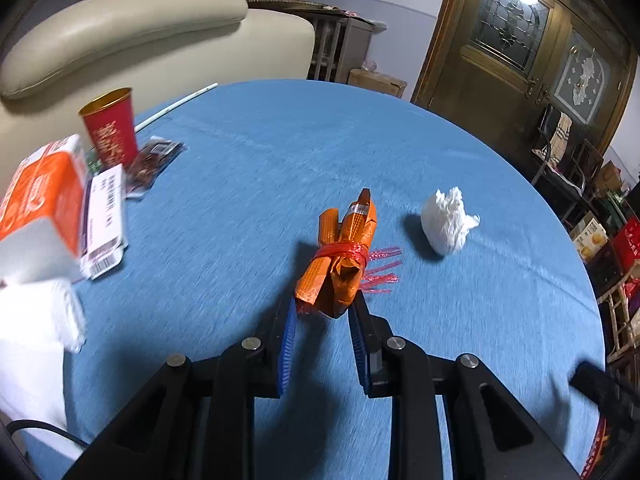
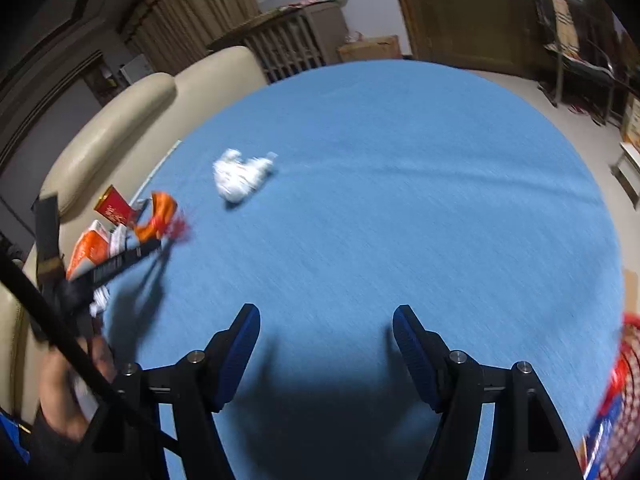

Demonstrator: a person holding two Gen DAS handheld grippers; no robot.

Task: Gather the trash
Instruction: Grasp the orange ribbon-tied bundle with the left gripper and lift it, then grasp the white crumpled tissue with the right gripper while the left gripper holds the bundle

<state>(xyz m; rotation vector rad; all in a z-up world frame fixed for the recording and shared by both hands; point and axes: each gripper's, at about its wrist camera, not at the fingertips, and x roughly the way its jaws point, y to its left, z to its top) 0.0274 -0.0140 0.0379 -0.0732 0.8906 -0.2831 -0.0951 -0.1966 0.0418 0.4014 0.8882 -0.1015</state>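
An orange wrapper bundle [image 1: 344, 256] tied with red plastic strips hangs just above the round blue table [image 1: 224, 216]. My left gripper [image 1: 325, 305] is shut on its lower end, blue pads pressing both sides. A crumpled white tissue [image 1: 446, 220] lies on the cloth to the right of the bundle. In the right wrist view the same orange wrapper bundle [image 2: 158, 216] and left gripper [image 2: 154, 242] show blurred at the left, with the crumpled tissue [image 2: 240, 178] beyond them. My right gripper [image 2: 326, 314] stands open over bare cloth, nothing between its fingers.
At the table's left edge stand a red paper cup [image 1: 110, 128], an orange-and-white carton [image 1: 44, 200], a white barcoded box [image 1: 104, 220], a dark snack wrapper [image 1: 152, 162] and white napkins [image 1: 40, 320]. A beige sofa [image 1: 140, 40] is behind. A red mesh container [image 2: 616, 408] sits at the right.
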